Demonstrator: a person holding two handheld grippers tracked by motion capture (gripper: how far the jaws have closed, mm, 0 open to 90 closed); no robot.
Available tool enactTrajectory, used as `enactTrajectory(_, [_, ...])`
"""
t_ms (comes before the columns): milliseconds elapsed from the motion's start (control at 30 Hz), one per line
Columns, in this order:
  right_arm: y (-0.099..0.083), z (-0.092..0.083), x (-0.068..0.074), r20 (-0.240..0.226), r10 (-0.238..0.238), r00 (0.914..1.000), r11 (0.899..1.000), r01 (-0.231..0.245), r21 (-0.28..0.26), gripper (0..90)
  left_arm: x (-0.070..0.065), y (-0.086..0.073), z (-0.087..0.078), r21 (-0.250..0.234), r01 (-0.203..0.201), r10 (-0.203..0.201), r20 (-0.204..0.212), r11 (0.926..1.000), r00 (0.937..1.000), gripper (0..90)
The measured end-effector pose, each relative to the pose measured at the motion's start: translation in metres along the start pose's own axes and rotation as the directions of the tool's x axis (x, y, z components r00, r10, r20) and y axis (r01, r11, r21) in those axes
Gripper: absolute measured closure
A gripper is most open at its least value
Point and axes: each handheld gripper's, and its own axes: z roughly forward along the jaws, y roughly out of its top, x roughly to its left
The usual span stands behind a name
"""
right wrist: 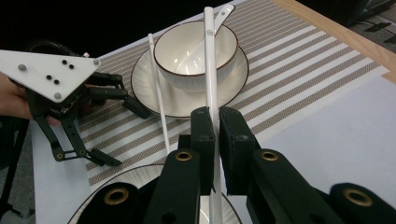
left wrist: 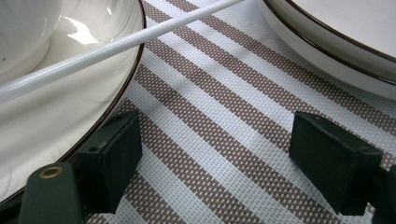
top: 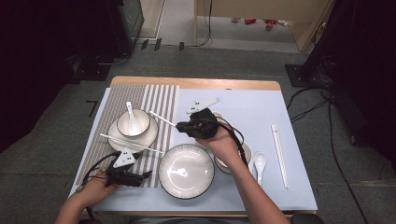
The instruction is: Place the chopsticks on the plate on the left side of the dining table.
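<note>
White chopstick (right wrist: pixel 209 60) clamped between your right gripper (right wrist: pixel 216 122) jaws, held above the striped placemat (right wrist: pixel 299 74), tip over the small bowl (right wrist: pixel 196 51) on its plate (right wrist: pixel 187 100), second chopstick (right wrist: pixel 159 93) resting across that plate, your left gripper (right wrist: pixel 105 128) spread open on the mat nearby, holding nothing.

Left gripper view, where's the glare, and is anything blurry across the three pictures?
Left gripper view: glare on the plate, near jaws soft. Right gripper view: chopstick sharp, nearest jaws slightly blurred. High view: bright spot in the empty bowl, dark surroundings.
</note>
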Motion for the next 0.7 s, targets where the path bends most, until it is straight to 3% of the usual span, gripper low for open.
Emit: enactTrajectory(700, [0.010, 0.016, 0.005, -0.029, -0.020, 0.9994, 1.000, 0.020, 0.000, 85.2, 0.000, 0.000, 0.000, 0.000, 0.001, -0.001, 0.000, 1.0000, 1.0000, 17.5])
